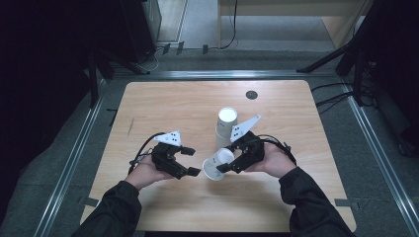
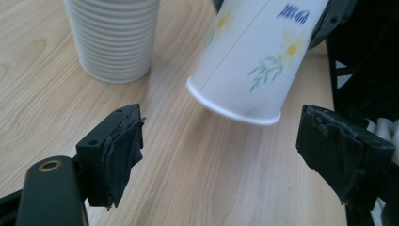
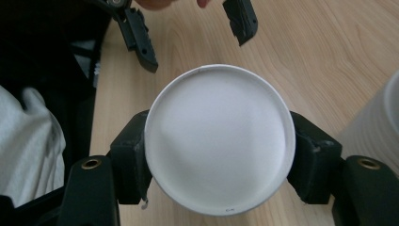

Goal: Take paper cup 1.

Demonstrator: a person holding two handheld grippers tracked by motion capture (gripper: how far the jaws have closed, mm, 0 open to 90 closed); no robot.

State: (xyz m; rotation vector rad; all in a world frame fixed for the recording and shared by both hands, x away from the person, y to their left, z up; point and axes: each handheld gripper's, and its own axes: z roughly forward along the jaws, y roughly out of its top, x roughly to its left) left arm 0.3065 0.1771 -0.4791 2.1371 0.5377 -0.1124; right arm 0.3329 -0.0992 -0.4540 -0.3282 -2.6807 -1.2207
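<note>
A single paper cup (image 1: 217, 164) with a flower print is pinched across its sides by the right tool (image 1: 228, 165), tipped over above the wooden bench (image 1: 163, 106) with its rim toward the left tool (image 1: 192, 160). The left tool's jaws stand spread and empty just short of that rim. A stack of cups (image 1: 226, 127) stands upright just behind.
</note>
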